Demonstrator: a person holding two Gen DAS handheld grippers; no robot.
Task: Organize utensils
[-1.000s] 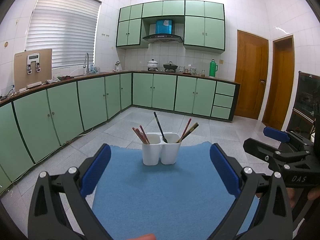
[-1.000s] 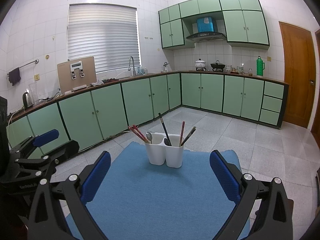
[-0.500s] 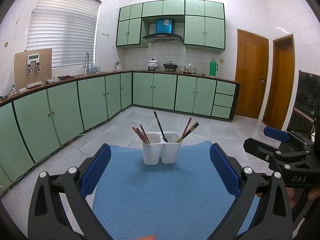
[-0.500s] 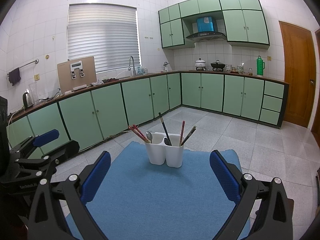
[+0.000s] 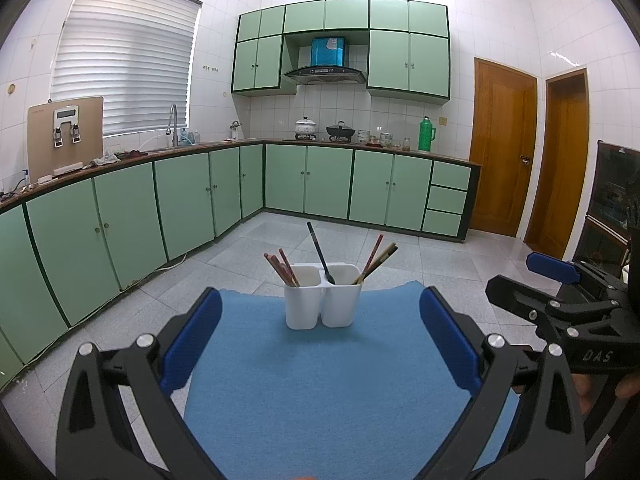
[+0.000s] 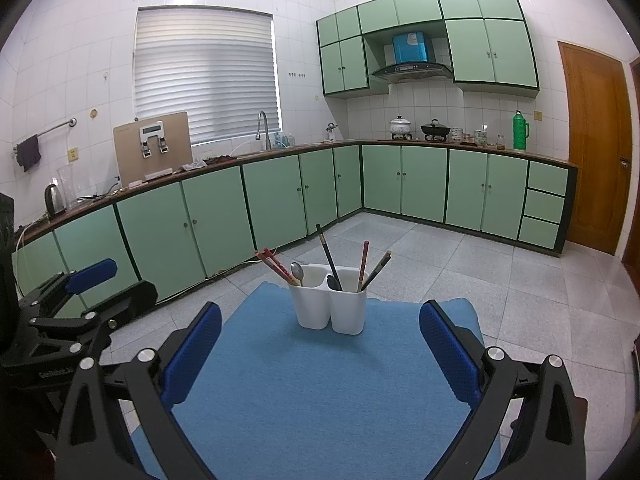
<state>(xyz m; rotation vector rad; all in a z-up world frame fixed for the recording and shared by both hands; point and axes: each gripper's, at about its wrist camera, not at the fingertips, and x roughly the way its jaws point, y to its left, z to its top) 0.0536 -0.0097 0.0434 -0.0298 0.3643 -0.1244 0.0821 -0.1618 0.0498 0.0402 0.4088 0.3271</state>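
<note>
**Utensil Holder Status: All Items Upright, Both Grippers Clear**

A white two-compartment holder [image 6: 329,300] stands near the far edge of a blue mat [image 6: 312,392]. The mat gives the holder a soft, non-slip base.

Left compartment: reddish chopsticks [image 6: 274,265] lean out to the left, and a silver spoon [image 6: 297,271] stands bowl-up beside them. Right compartment: a dark spoon [image 6: 333,282] stands bowl-up, with a black chopstick [image 6: 328,254], a red chopstick [image 6: 363,260] and a patterned chopstick [image 6: 380,266]. Each item leans on the rim, which keeps it upright.

No utensil lies loose on the mat. Chopsticks and spoons occupy both compartments, so this layout fits either a finished sort by set or a mix awaiting sorting by type.

The left gripper [image 5: 320,344] and the right gripper [image 6: 320,344] are both spread wide and carry nothing. Both sit back from the holder, aimed at it, well apart from any utensil.
</note>
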